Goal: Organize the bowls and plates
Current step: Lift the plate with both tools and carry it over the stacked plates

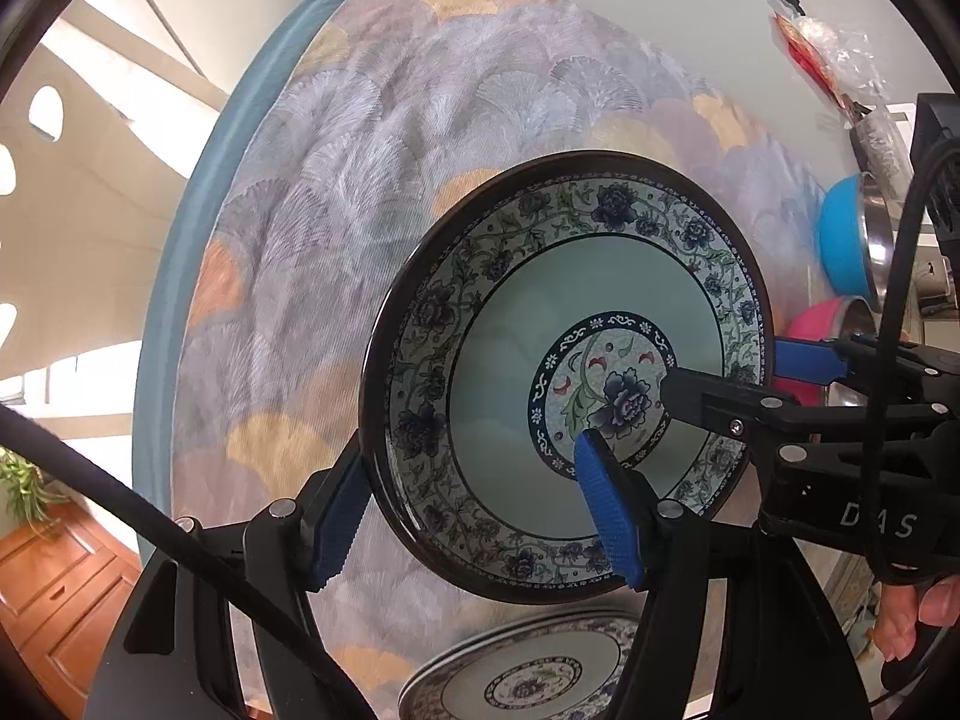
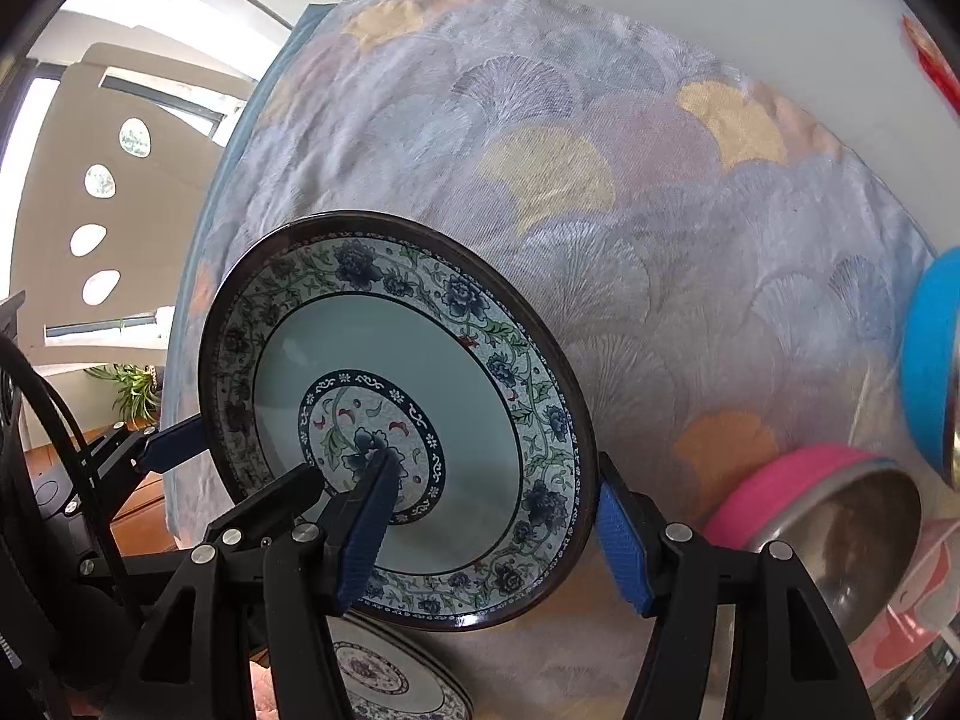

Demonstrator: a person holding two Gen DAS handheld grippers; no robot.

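A floral plate (image 1: 576, 312) with a dark rim and a pale green centre is held tilted above the patterned tablecloth (image 1: 336, 210). My left gripper (image 1: 474, 504) is shut on its lower left rim. My right gripper (image 1: 744, 372) enters from the right and is shut on the opposite rim. In the right wrist view the plate (image 2: 420, 372) sits between the right gripper's (image 2: 492, 528) blue pads, with the left gripper (image 2: 240, 462) clamping the far rim. A stack of matching plates (image 1: 540, 666) lies on the cloth below; it also shows in the right wrist view (image 2: 390, 678).
A blue bowl (image 1: 846, 240) and a pink bowl (image 1: 822, 324), both steel inside, stand at the right; they also show in the right wrist view (image 2: 930, 372) (image 2: 828, 516). A clear wrapper with red (image 1: 828, 54) lies at the far right. The table edge (image 1: 198, 228) runs down the left.
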